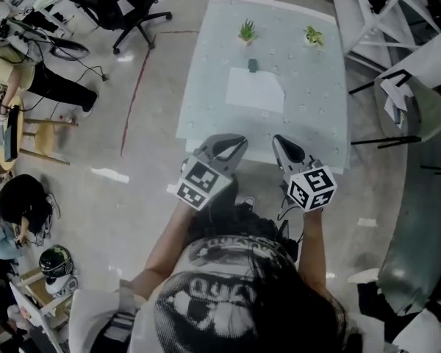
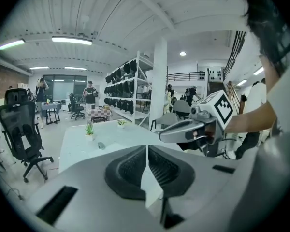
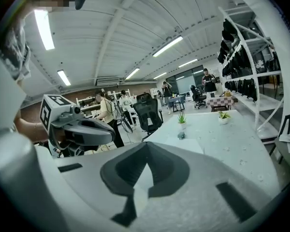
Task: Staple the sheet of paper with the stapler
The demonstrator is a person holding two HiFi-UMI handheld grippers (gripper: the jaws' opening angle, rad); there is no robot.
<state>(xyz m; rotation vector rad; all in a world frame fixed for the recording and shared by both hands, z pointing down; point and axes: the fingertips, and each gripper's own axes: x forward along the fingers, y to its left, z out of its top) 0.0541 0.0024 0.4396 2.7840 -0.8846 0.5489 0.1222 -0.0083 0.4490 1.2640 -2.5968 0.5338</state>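
My left tongs (image 1: 226, 150) and right tongs (image 1: 285, 151) are both closed and empty. The sheet of paper (image 1: 255, 91) lies straight ahead on the table (image 1: 316, 116), about equally near each, with its long side running crosswise. The stapler (image 1: 253, 65) sits just beyond it and, I think, points away from me.

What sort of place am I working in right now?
Probably an open-plan lab or workshop office. A wheeled office chair stands nearby, a tall, fully loaded shelving rack lines one side, and people work in the background beyond the white table with the paper and stapler.
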